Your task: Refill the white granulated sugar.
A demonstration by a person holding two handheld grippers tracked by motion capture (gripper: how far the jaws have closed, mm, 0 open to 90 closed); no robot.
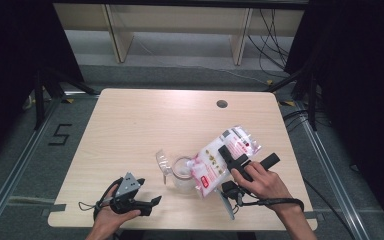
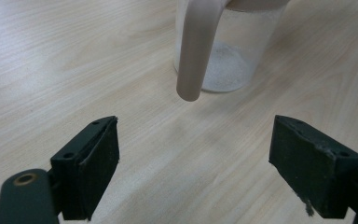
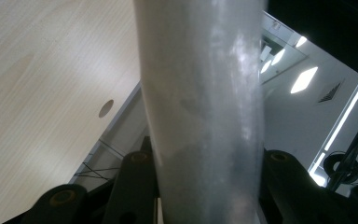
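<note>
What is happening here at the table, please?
A person is working with two handheld grippers. The right gripper is shut on a white plastic bag with red print, tilted over a clear measuring jug in the middle of the table. A little white powder lies in the jug. The left gripper rests open near the table's front edge, pointing toward the jug's handle, holding nothing.

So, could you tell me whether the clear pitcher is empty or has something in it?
Not empty: the pitcher holds a shallow layer of white granules on its bottom, seen through its clear wall in the left gripper view.
</note>
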